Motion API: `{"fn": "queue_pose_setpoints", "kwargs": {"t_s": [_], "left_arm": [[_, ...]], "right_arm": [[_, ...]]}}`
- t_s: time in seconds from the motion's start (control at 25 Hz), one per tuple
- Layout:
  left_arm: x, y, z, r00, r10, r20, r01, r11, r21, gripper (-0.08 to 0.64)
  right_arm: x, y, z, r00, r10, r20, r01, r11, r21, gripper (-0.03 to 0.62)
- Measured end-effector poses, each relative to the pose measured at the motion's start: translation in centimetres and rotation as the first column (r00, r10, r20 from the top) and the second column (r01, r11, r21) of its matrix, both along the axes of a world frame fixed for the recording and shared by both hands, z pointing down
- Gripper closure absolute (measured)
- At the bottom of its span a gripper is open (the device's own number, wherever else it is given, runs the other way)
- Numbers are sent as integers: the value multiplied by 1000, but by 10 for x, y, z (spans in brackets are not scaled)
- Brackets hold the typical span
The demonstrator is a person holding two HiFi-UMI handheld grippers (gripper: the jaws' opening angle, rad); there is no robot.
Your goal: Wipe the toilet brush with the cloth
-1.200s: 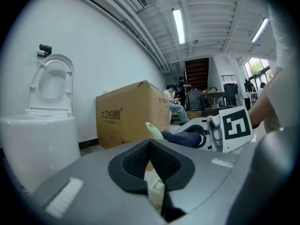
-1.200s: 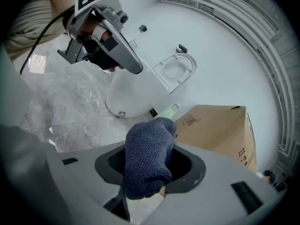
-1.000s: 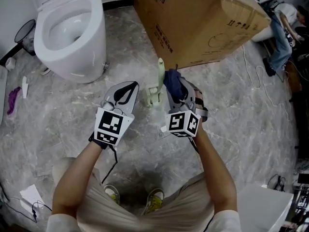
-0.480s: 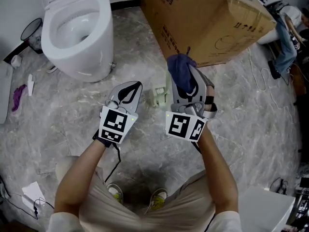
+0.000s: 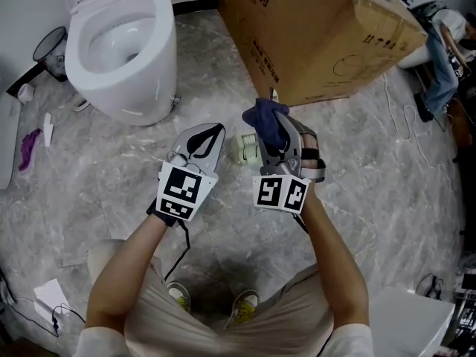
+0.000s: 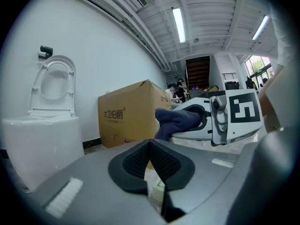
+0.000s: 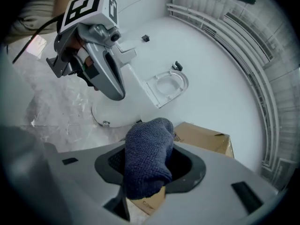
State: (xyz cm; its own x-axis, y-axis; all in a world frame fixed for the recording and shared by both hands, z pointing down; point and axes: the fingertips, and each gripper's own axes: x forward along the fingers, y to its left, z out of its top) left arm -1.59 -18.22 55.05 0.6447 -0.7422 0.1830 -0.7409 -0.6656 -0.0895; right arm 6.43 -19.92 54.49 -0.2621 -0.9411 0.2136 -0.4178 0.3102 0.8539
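Right claw (image 7: 149,168) clamped on blue cloth (image 7: 149,146); left claw (image 6: 151,146) closed on nothing. Risk: the unheld toilet brush (image 5: 248,148) may topple when wiped.

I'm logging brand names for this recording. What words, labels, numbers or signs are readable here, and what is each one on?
"大卫伯爵" followed by a small ® mark: on the side of the cardboard box, read in the left gripper view.
Fine line under that name: too small to read.
The box's print and small handling symbols in the head view: upside down and too small to read.
No other readable text or numbers.
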Motion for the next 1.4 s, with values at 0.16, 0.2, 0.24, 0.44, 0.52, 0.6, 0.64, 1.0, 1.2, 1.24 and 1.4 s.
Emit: {"fn": "queue_pose_setpoints", "kwargs": {"t_s": [0.16,0.2,0.24,0.44,0.52,0.6,0.64,1.0,1.2,1.24,1.4], "left_arm": [[1,0,1,1000,3,2,-3,1000,-3,558],[2,0,2,1000,6,4,-6,1000,-4,558],[3,0,3,1000,8,5,-8,1000,-4,558],[7,-1,4,1000,12,3,-12,1000,-7,558],[11,-2,3,1000,17,0,-17,1000,-7,558],[17,-2,2,1000,25,-4,-25,1000,-6,558],[19,-1,2,1000,29,-6,-29,1000,-7,558],[21,-3,4,1000,28,-6,-28,1000,-10,558],[18,-4,-1,1000,20,-17,-20,1000,-6,558],[18,-4,-1,1000,21,-16,-21,1000,-5,558],[16,-2,5,1000,22,3,-22,1000,-10,558]], "right_arm": [[13,-3,11,998,29,53,-27,998,-51,405],[15,-3,14,998,32,59,-28,998,-60,405],[17,-4,18,997,33,65,-28,997,-71,405],[22,2,36,997,33,76,-23,991,-133,405],[22,6,46,998,26,61,-17,987,-157,405],[22,10,57,999,17,40,-9,984,-181,405],[23,11,61,999,12,31,-6,982,-191,405],[21,17,75,1000,-16,4,16,978,-209,405],[37,5,13,986,36,162,-23,997,-80,407],[41,2,5,979,55,194,-42,997,-72,407],[56,-4,-4,956,94,277,-79,995,-64,407]]}}
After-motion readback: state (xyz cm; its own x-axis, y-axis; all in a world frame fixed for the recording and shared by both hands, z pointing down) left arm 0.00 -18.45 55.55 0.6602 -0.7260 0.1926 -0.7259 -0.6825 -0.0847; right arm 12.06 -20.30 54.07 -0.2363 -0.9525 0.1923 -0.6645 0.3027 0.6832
